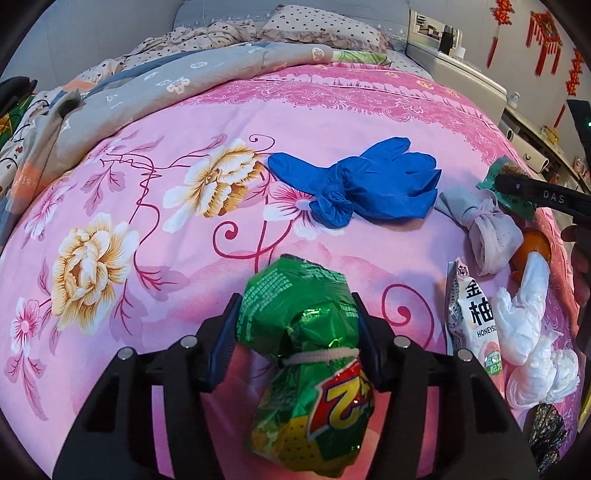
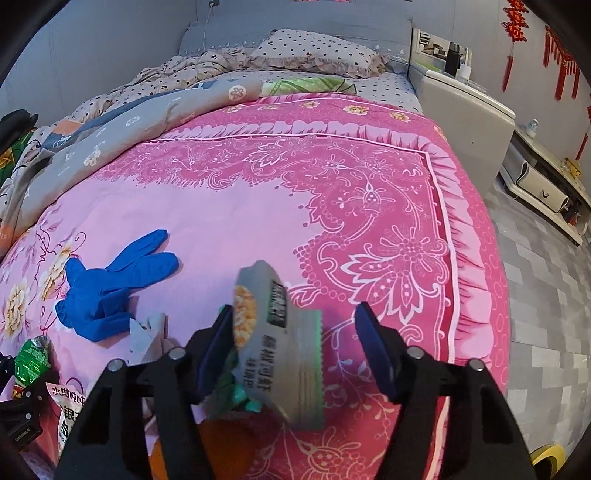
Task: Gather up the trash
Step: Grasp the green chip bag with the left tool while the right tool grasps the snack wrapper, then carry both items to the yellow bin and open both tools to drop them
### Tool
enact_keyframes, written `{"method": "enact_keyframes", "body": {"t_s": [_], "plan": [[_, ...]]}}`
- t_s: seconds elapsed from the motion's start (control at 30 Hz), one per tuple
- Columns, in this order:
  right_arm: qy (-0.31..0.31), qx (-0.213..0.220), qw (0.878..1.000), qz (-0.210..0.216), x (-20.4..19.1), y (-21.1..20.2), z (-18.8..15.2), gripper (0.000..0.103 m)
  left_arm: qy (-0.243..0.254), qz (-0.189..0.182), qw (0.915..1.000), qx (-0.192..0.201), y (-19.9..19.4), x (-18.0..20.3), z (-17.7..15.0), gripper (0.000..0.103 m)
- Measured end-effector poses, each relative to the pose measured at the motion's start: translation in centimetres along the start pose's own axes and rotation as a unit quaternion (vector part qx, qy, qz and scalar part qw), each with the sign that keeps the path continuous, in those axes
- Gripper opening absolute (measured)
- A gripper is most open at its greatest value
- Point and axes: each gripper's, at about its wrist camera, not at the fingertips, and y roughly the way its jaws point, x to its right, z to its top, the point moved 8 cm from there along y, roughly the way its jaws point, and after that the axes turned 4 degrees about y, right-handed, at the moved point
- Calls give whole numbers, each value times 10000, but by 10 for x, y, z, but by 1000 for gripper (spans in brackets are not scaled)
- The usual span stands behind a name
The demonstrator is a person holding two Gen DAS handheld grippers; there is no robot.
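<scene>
Trash spread low on pink floral quilt (image 1: 184, 229). Left gripper (image 1: 299, 350) clenched on green snack bag (image 1: 306, 354), lower centre. Right gripper (image 2: 299, 350) half-spread around grey packet (image 2: 273, 332); one pad touching, other apparently clear. Risk: packet slips if lifted before jaws close; crinkly foil may squirm out. Blue glove (image 1: 369, 184) mid-frame uncollected. Pillow (image 2: 314, 48) top; grey tiled floor (image 2: 546, 295) right

Domestic bedroom: a bed with a pink floral bedspread (image 2: 258, 206), a polka-dot ruffled pillow (image 2: 314, 50), a grey padded headboard (image 2: 295, 18), and red knotted wall ornaments (image 2: 561, 62).
</scene>
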Motion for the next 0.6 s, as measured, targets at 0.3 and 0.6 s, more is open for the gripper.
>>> {"method": "enact_keyframes", "body": {"t_s": [0.3,0.6], "plan": [[8,18,9999,133,-9,-5,-1,18,-227,-153,9996,92,-7,-6,2,49],[27,235,9995,232,-12,-39,2,12,-383,-195,9986,317,-25,-13,7,49]]}}
